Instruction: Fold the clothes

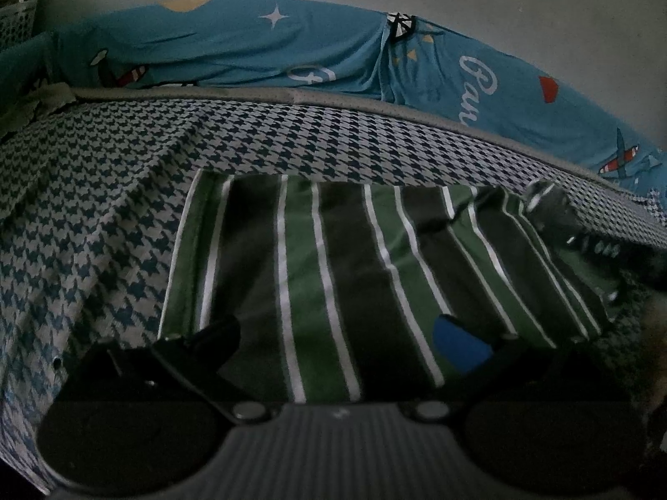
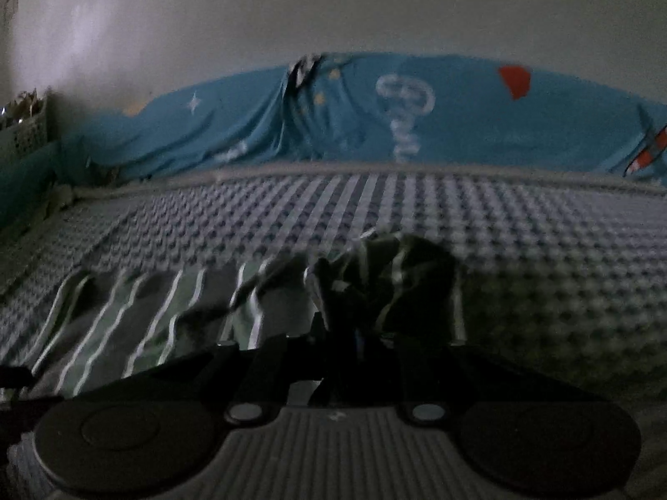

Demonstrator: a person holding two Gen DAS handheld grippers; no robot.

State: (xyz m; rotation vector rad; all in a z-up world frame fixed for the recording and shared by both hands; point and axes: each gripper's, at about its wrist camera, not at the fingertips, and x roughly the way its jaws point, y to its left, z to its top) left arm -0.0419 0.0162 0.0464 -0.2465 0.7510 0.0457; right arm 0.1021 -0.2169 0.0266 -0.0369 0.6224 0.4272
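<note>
A garment with green and dark stripes edged in white [image 1: 333, 258] lies spread flat on the houndstooth bed sheet [image 1: 104, 208]. My left gripper [image 1: 337, 341] is open, its two fingers wide apart just above the garment's near edge; the right finger carries a blue pad [image 1: 458, 346]. In the right wrist view, which is blurred, my right gripper [image 2: 358, 333] is shut on a bunched corner of the striped garment [image 2: 375, 275], lifted off the sheet. That gripper [image 1: 583, 241] also shows at the garment's right end in the left wrist view, dark and blurred.
A blue printed cloth [image 1: 250, 50] with stars and planes is piled along the wall behind the bed's grey edge [image 1: 292, 93]. A white lattice basket [image 1: 16, 21] stands at the far left. Bare houndstooth sheet [image 2: 542, 229] extends to the right of the garment.
</note>
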